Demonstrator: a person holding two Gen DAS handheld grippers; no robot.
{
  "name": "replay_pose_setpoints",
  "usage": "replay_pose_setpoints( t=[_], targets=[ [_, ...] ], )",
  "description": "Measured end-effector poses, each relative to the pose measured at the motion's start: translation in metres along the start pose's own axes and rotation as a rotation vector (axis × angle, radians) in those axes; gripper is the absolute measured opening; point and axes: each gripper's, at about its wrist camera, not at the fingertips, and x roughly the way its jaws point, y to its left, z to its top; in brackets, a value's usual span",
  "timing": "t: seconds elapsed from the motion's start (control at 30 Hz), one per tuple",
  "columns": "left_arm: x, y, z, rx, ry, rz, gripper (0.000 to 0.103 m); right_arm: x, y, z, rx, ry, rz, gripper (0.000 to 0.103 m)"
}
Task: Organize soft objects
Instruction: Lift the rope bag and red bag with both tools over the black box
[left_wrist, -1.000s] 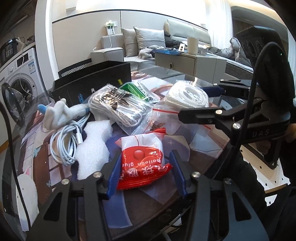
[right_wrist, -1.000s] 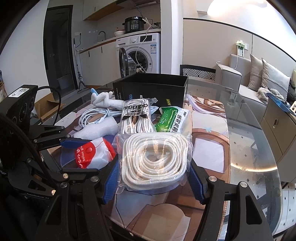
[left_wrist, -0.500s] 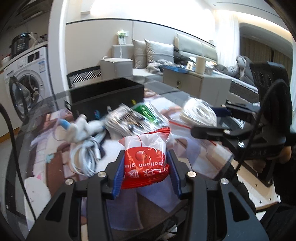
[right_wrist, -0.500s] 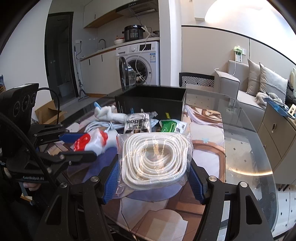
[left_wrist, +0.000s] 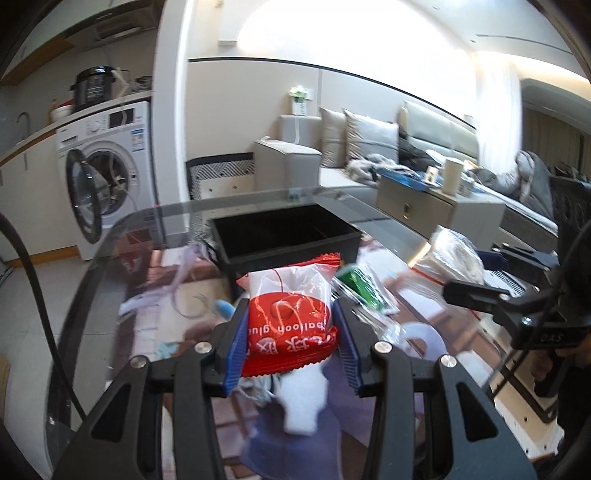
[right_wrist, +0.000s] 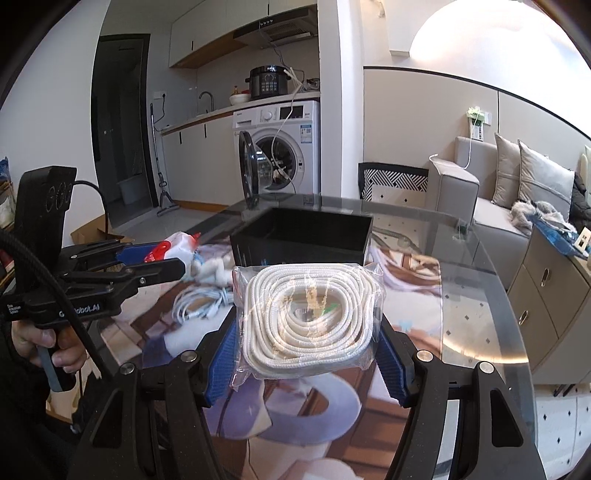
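Note:
My left gripper (left_wrist: 291, 339) is shut on a red and white balloon glue packet (left_wrist: 291, 317) and holds it above the table, in front of the open black box (left_wrist: 284, 236). My right gripper (right_wrist: 306, 350) is shut on a clear bag of coiled white rope (right_wrist: 308, 314), lifted above the table before the black box (right_wrist: 303, 236). The left gripper with its packet (right_wrist: 177, 245) shows at the left of the right wrist view. The rope bag (left_wrist: 454, 258) shows at the right of the left wrist view.
On the glass table (right_wrist: 472, 295) lie a white cable coil (right_wrist: 199, 306), a white plush toy (right_wrist: 216, 269), a green packet (left_wrist: 360, 286) and white foam (left_wrist: 306, 402). A washing machine (right_wrist: 280, 147) and a sofa (right_wrist: 491, 206) stand beyond.
Both grippers have lifted their items off the table and moved toward the black box. The left gripper closed on the packet during this second.

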Motion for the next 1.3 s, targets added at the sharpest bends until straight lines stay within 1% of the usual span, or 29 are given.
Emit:
replay_pose_setpoints(
  t=[0.23,0.57,0.77,0.97,1.3],
  targets=[
    [0.003,0.018,0.022,-0.027,-0.051,0.052,0.043,0.004,-0.004,0.026,0.007,-0.035,-0.004,0.067],
    [0.025,0.026,0.046,-0.019,-0.073,0.080,0.043,0.024,-0.014,0.060,0.004,-0.049,-0.022,0.068],
    [0.041,0.027,0.058,-0.019,-0.061,0.083,0.043,0.041,-0.020,0.074,-0.009,-0.038,-0.029,0.068],
    [0.064,0.029,0.064,-0.024,-0.036,0.084,0.043,0.064,-0.022,0.085,-0.025,-0.010,-0.035,0.068],
    [0.098,0.035,0.068,-0.027,0.014,0.088,0.043,0.110,-0.028,0.090,-0.045,0.046,-0.028,0.068]
  ],
)
